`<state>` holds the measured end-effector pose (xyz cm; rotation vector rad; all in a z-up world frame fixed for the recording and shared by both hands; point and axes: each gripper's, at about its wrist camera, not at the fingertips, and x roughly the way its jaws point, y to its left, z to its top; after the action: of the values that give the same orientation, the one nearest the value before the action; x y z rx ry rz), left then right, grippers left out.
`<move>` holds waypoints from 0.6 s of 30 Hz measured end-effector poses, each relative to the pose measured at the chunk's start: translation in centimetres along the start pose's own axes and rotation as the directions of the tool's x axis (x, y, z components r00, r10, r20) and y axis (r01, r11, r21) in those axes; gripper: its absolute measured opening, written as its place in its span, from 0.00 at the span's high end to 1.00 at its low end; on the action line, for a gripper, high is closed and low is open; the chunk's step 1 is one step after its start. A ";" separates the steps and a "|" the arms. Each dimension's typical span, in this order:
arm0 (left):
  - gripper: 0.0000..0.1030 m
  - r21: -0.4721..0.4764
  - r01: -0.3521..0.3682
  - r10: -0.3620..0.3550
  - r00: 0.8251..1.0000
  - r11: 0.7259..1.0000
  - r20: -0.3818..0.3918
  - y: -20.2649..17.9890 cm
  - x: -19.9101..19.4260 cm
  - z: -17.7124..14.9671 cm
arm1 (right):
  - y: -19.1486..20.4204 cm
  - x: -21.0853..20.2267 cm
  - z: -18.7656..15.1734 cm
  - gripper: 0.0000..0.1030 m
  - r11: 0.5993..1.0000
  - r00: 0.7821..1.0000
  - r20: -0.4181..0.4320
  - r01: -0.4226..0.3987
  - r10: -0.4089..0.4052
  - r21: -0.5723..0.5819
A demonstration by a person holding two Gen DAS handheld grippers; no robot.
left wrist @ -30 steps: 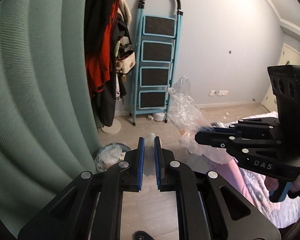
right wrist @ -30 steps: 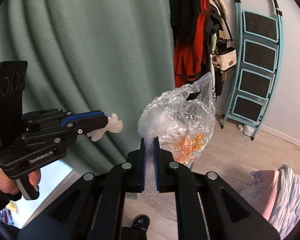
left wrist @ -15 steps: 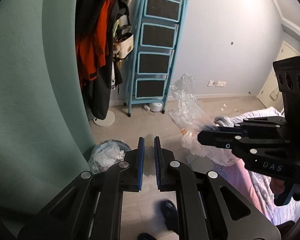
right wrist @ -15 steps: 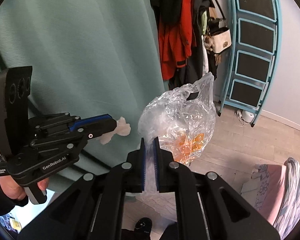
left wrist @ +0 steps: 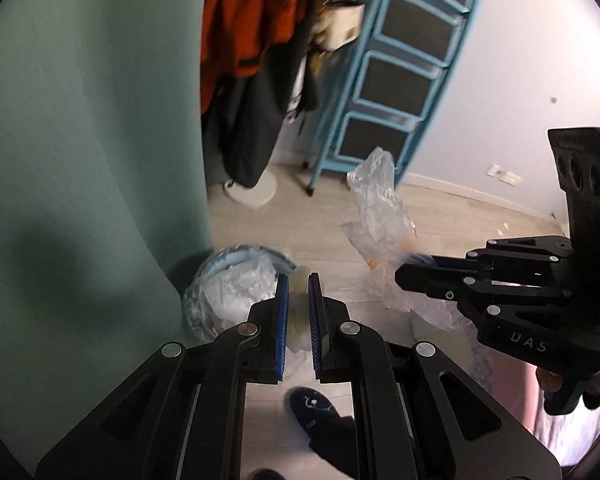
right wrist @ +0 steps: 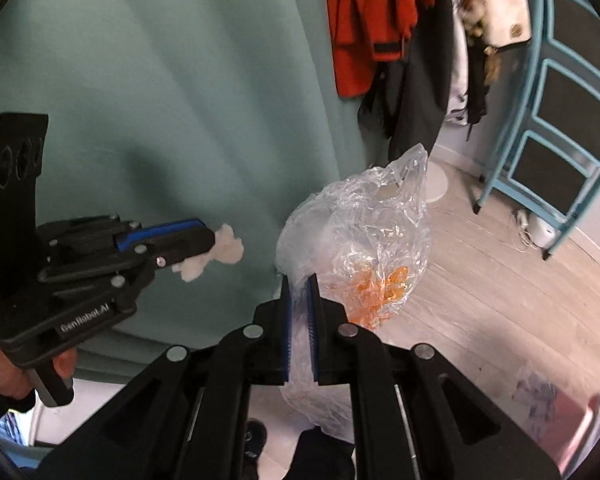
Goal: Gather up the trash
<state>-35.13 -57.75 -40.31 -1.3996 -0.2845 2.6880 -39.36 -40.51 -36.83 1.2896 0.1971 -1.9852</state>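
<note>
My left gripper [left wrist: 298, 280] is shut on a crumpled white tissue wad [left wrist: 298, 308], which also shows as a white tuft [right wrist: 220, 254] at that gripper's tip in the right wrist view. My right gripper [right wrist: 299, 280] is shut on a clear plastic bag [right wrist: 364, 236] with orange scraps inside; the same bag [left wrist: 374, 216] hangs from the right gripper [left wrist: 400, 276] in the left wrist view. A round trash bin [left wrist: 236, 284] lined with clear plastic and filled with white paper stands on the floor just beyond and left of the left gripper.
A green curtain [left wrist: 92, 140] fills the left. Coats [left wrist: 252, 40] hang on a stand and a blue step ladder [left wrist: 404, 72] leans on the wall. A dark slipper [left wrist: 316, 406] is below. Pink bedding [right wrist: 556, 408] lies at the right. Wooden floor [right wrist: 500, 280] lies between.
Both grippers have dropped and moved forward toward the floor, still holding the tissue and the bag. The trash bin has grown larger and closer in the left wrist view.
</note>
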 end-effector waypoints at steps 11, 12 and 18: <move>0.92 -0.047 -0.055 0.051 0.995 0.997 -0.087 5.4 16.8 -3.1 | -5.6 15.4 -1.5 0.91 0.997 0.992 -0.101 -0.078 0.077 0.000; 0.92 -0.052 -0.058 0.053 0.994 0.997 -0.096 5.7 17.8 -3.2 | -6.2 16.7 -1.7 0.91 0.997 0.990 -0.114 -0.081 0.080 0.000; 0.92 -0.053 -0.056 0.047 0.987 0.997 -0.152 7.9 23.7 -4.9 | -8.1 22.4 -2.6 0.91 0.996 0.981 -0.168 -0.094 0.093 0.001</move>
<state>-44.69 -60.87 -63.67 -1.6389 -0.3189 2.6144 -47.55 -44.75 -58.97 1.4368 0.2204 -1.7960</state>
